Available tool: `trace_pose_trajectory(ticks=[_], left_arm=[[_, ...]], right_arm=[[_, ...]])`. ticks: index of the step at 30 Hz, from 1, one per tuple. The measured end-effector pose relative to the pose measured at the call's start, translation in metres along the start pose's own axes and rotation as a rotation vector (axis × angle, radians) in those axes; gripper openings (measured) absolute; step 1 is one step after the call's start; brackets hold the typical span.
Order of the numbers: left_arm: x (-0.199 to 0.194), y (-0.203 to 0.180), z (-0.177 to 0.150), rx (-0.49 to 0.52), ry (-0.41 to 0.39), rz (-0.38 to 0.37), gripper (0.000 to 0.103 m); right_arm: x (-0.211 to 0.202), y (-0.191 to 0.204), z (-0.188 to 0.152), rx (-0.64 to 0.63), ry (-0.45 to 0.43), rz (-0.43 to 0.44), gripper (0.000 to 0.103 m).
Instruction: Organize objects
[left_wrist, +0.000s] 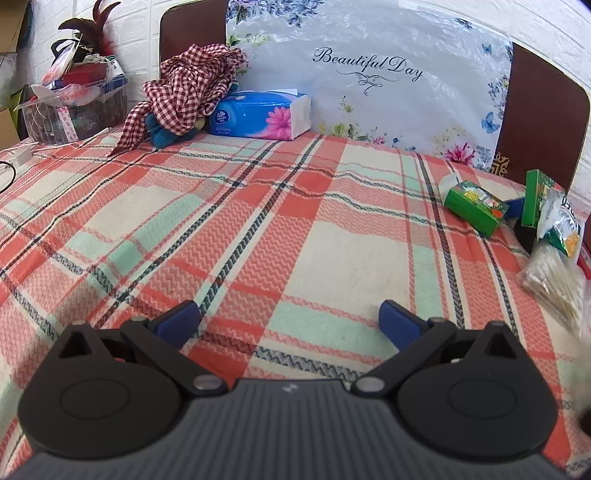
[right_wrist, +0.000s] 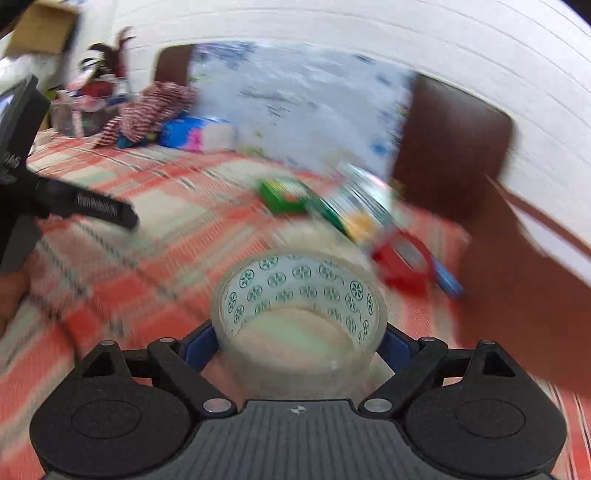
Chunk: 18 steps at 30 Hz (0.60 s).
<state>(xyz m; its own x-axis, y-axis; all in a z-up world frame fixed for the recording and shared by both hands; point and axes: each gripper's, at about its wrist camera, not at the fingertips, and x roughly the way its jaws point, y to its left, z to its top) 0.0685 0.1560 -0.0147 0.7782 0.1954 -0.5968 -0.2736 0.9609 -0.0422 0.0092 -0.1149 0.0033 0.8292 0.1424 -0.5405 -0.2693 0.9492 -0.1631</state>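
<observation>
While the left gripper (left_wrist: 288, 319) hangs over the plaid cloth (left_wrist: 229, 229), its two blue fingertips (left_wrist: 181, 319) stand wide apart with nothing but bare cloth between them. Taking the blue tissue pack (left_wrist: 260, 114) at the far edge of the cloth as the landmark, a red-and-white checked rag (left_wrist: 184, 88) is heaped just to its left, touching a dark blue soft thing underneath. Further left of the pack stands a clear bin (left_wrist: 74, 107) stuffed with odds and ends, feathers sticking up from it. Behind the pack leans a flowered sheet reading "Beautiful Day" (left_wrist: 369, 66). Well to the right of the pack, near the cloth's edge, lies a small green box (left_wrist: 474, 210), with a second green box (left_wrist: 535, 199) standing upright beside it, a crinkled snack packet (left_wrist: 563, 225) and a clear bag of pale sticks (left_wrist: 554, 288).

From the right wrist, much is smeared by motion. The right gripper (right_wrist: 299, 343) has a roll of clear tape (right_wrist: 299, 295) set between its blue fingers (right_wrist: 201, 347), the pads pressing the roll's sides, so it is clamped on the roll. The tissue pack (right_wrist: 192, 134) sits far off at upper left of the roll; a green box (right_wrist: 284, 195) lies between them, and what looks like a red object (right_wrist: 402, 262) lies just right of the roll. At the left edge of this view the other gripper's black body (right_wrist: 22, 177) shows.
</observation>
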Motion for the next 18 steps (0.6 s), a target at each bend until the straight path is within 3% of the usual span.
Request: trace_pose_trajectory(ticks=[3,6,8,11,15,18], left_arm=[[0.000,-0.001,0.000,0.009,0.002,0.004,0.103],[-0.001,-0.008,0.001,0.039,0.011,0.018,0.103],[-0.008,-0.016,0.003,0.054,0.048,-0.015,0.103],[-0.036,-0.041,0.008,0.036,0.118,-0.229,0.097],[-0.087,-0.107,0.013,0.183,0.114,-0.474,0.097],[-0.100,-0.153,0.010,0.291,0.132,-0.545,0.096]], right_arm=[[-0.022,-0.029,-0.018,0.107,0.036,-0.044,0.101],[-0.032,-0.044,-0.031,0.176,0.054,-0.054,0.101],[-0.035,-0.047,-0.035,0.190,0.050,-0.049,0.099],[-0.037,-0.042,-0.034,0.164,0.035,-0.043,0.097],[-0.034,-0.042,-0.034,0.137,0.034,-0.030,0.094],[-0.034,-0.044,-0.035,0.147,0.033,-0.019,0.094]])
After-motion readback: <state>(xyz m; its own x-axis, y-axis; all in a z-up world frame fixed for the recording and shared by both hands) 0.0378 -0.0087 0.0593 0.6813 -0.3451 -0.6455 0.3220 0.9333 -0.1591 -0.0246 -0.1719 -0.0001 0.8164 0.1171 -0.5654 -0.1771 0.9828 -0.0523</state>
